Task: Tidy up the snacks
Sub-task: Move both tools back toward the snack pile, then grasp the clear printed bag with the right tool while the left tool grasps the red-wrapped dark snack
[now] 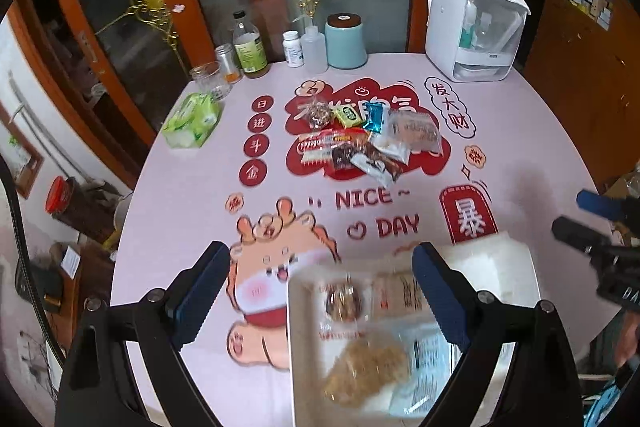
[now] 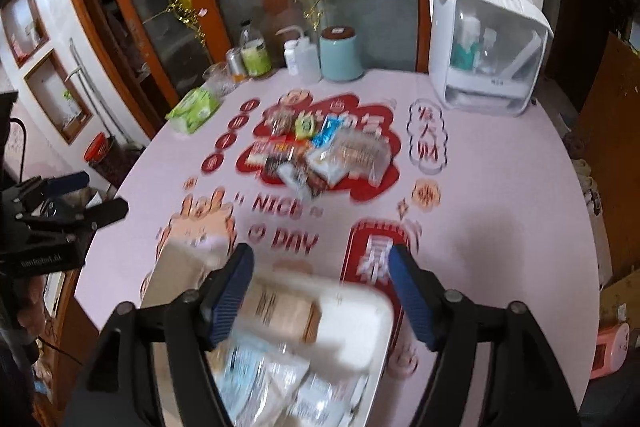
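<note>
Two grippers: left gripper (image 1: 320, 291) and right gripper (image 2: 322, 293) both spread wide, empty, above white tray (image 1: 296, 347).
Tray: rectangular, smooth; crinkly snack packets inside.
Snack pile (image 1: 360, 143): beyond tray, mid-table.

Both grippers point steeply downward with fingers spread and nothing pressed between them, the left gripper (image 1: 320, 291) at lower centre of its view, the right gripper (image 2: 322, 295) likewise.
</note>
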The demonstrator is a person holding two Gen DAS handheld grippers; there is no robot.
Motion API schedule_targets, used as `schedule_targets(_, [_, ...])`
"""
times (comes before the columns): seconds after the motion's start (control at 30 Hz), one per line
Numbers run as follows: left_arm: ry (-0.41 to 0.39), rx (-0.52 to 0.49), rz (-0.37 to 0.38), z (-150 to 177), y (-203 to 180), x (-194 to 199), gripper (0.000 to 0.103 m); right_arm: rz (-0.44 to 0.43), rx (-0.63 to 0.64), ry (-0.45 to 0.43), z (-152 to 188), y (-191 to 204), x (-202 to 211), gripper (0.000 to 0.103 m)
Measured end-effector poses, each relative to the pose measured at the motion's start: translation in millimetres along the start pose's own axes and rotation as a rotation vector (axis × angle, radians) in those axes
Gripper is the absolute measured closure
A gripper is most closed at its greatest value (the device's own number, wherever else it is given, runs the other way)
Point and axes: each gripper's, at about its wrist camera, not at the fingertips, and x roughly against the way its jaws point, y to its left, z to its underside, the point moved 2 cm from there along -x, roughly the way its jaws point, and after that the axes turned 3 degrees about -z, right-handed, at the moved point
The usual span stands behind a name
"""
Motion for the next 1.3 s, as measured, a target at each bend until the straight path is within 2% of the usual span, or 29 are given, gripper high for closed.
schedule_targets(0.23, [0.068,-0.061,0.038,-75.4,6.7,-66.5,0.011,0.065,-0.023,0.045,-77.3,-22.5,-55.1,0.015])
schedule_targets(0.33, [0.095,-0.072,0.043,-100.8,6.3,-98.9,0.011,0.078,-0.09,0.056,-106.2,-41.6,-88.2,0.009])
schedule_targets(0.4, [0.104,-0.085,0.055,-116.6,3.9,-125.6,0.011,0.077,-0.135,0.075,-121.3,-54.7,-115.2,0.001])
schedule_targets(0.5, [0.129,-0.093,0.083,-131.9,-1.7,-169.0,0.011,0.071,-0.194,0.107,-135.1,-72.2,-159.9,0.0])
schedule_targets(0.63, [0.175,-0.062,0.119,-137.2,-10.2,-228.2,0.011,0.013,-0.332,0.188,-135.8,-93.3,-221.9,0.0])
schedule_targets(0.87, [0.257,-0.043,0.133,-122.2,-27.2,-294.8,0.011,0.062,-0.41,0.298,-119.9,-102.9,-298.9,0.0])
schedule_targets(1.03, [0.277,-0.002,0.152,-117.7,-28.7,-318.1,0.011,0.057,-0.412,0.364,-111.3,-94.1,-329.9,0.0])
schedule_targets(1.13, [0.295,0.013,0.16,-115.5,-27.5,-327.1,0.011,0.103,-0.374,0.381,-108.9,-86.6,-340.8,0.0])
schedule_targets(1.23, [0.308,0.017,0.164,-114.4,-27.9,-332.8,0.011,0.086,-0.422,0.389,-104.1,-93.3,-342.5,0.0])
schedule_targets(1.3, [0.318,0.02,0.167,-113.1,-29.6,-334.8,0.011,0.085,-0.401,0.398,-103.3,-94.2,-339.4,0.009])
